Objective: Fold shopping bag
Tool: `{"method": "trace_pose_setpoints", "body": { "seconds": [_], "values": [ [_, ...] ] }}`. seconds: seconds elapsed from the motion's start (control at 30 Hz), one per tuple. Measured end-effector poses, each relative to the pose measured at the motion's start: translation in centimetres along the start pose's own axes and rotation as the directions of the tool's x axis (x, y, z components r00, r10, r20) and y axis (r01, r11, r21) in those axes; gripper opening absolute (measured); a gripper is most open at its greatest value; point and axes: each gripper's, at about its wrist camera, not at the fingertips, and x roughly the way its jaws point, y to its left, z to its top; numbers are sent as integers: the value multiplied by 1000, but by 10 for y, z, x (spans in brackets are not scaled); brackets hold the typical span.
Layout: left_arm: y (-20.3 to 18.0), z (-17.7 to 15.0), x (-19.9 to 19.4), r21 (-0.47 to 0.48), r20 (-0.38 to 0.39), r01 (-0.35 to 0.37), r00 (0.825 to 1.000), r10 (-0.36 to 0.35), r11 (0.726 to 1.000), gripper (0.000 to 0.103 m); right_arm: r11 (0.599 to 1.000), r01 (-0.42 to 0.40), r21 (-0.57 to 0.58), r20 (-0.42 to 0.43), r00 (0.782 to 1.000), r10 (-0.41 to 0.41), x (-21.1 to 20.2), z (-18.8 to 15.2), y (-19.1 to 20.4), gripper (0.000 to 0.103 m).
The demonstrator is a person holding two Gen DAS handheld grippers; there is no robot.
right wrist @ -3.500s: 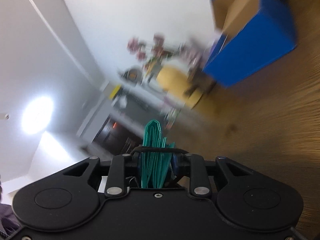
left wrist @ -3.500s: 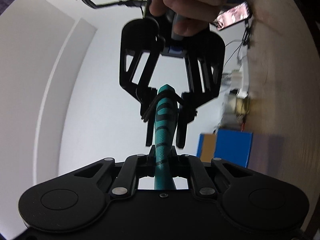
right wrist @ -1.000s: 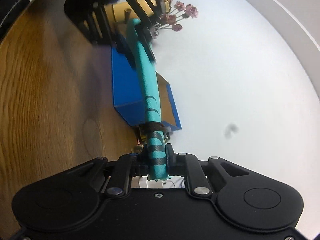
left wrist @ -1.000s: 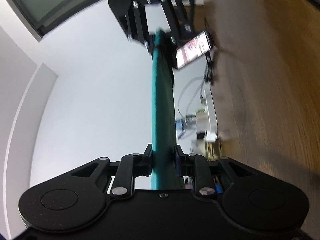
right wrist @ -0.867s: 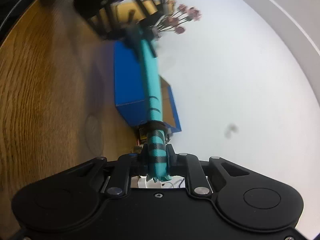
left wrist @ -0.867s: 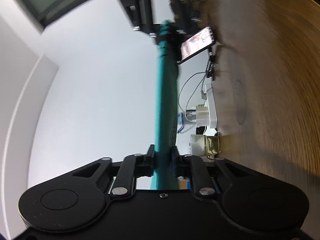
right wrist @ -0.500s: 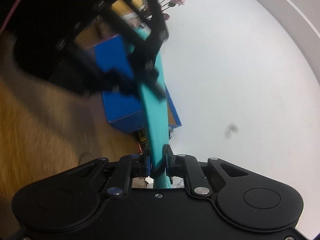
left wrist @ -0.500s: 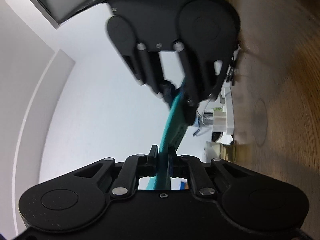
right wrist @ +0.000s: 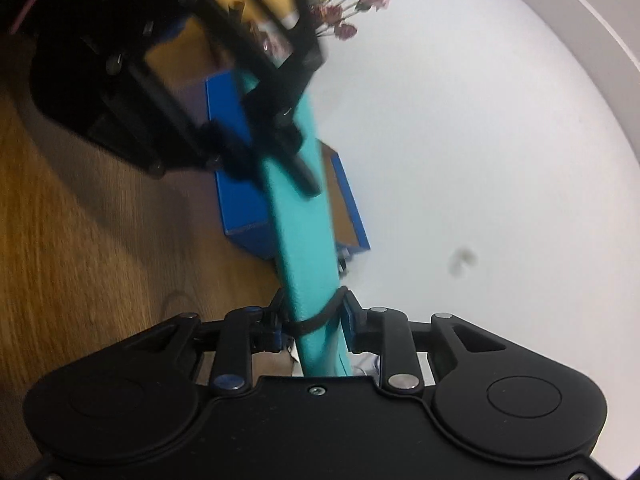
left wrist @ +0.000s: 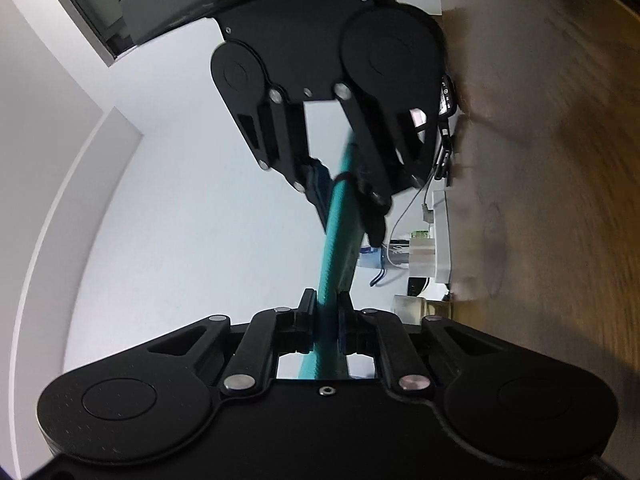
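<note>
The teal shopping bag (left wrist: 338, 240) hangs in the air as a narrow folded strip between the two grippers. My left gripper (left wrist: 326, 308) is shut on one end of it. The right gripper (left wrist: 348, 188) faces it close ahead, clamped on the other end. In the right wrist view the teal bag (right wrist: 302, 232) runs from my right gripper (right wrist: 316, 312), shut on it with a black band around the strip, up to the left gripper (right wrist: 276, 140) just ahead. The strip between them is short.
A wooden table (left wrist: 560, 200) lies beside the bag, with a white power strip and cables (left wrist: 428, 240) at its edge. A blue box (right wrist: 240, 184), a yellow object and pink flowers (right wrist: 352, 4) stand by the white wall.
The two grippers have come much closer together; the bag strip between them, long and taut a second ago, is now short. Both stay clamped on the bag.
</note>
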Motion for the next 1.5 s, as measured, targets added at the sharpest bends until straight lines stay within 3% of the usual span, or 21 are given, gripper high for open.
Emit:
{"method": "trace_pose_setpoints", "body": {
  "seconds": [0.13,0.23,0.3,0.4,0.57,0.77,0.93,0.97,1.0,1.07,1.17,1.2,1.23,1.27,1.3,1.33,1.37,1.4,1.43,1.47,1.5],
  "values": [
    [1,-5,-8,45,39,-33,999,32,998,10,1000,-18,2,-30,999,18,-6,-11,-6,29],
    [-3,7,-8,29,63,-18,998,16,999,10,1000,-17,-9,3,1000,17,-12,2,8,27],
    [-2,10,-8,-16,43,-3,999,4,1000,11,1000,-8,10,15,1000,8,-17,8,12,27],
    [-1,8,-13,-6,40,-8,999,8,1000,10,1000,-1,19,2,1000,1,-24,0,11,30],
    [7,22,-6,-65,24,22,999,-20,998,10,999,9,40,-20,1000,-8,-29,12,18,23],
    [18,0,-16,-49,-40,42,998,-44,998,11,1000,11,-17,-13,1000,-12,-46,5,24,28],
    [31,2,-18,-94,-73,2,997,-8,996,12,997,23,-73,43,999,-20,-49,6,42,30],
    [33,2,-20,-101,-81,0,997,-9,995,12,996,22,-83,44,999,-18,-48,10,46,26],
    [35,-1,-22,-106,-90,6,996,-16,994,18,997,4,-71,43,999,-1,-47,13,45,13],
    [40,-14,-32,-94,-104,7,994,-17,996,19,999,-38,-30,44,998,39,-48,16,37,11],
    [63,-58,-46,-124,-226,-33,974,4,992,28,998,-33,-47,48,998,36,-63,22,15,10],
    [78,-76,-45,-202,-339,-71,941,-2,977,26,999,-22,-46,35,999,24,-67,28,-8,10],
    [94,-94,-44,-287,-447,-117,894,-24,951,25,999,-12,-33,14,1000,12,-54,19,-19,10],
    [114,-115,-41,-407,-542,-178,836,-80,896,25,1000,-4,-11,-2,1000,4,-44,16,-32,10],
    [135,-137,-39,-521,-625,-263,766,-153,812,25,1000,1,27,-8,1000,-1,-35,21,-48,11],
    [158,-160,-38,-640,-683,-391,684,-257,662,25,998,7,58,-10,1000,-6,-26,30,-63,11],
    [177,-177,-38,-723,-678,-487,637,-367,490,25,997,10,76,-3,1000,-10,-13,45,-76,11],
    [191,-192,-42,-774,-630,-552,622,-466,310,25,996,3,92,11,1000,-4,8,50,-86,11],
    [194,-201,-44,-797,-562,-587,638,-527,139,25,994,-11,104,26,1000,8,35,41,-90,11],
    [194,-210,-49,-795,-496,-606,658,-567,-7,25,993,-33,111,41,999,28,65,44,-94,11],
    [185,-218,-68,-796,-475,-604,669,-572,-45,25,992,-63,108,52,997,58,99,57,-98,12]
  ]
}}
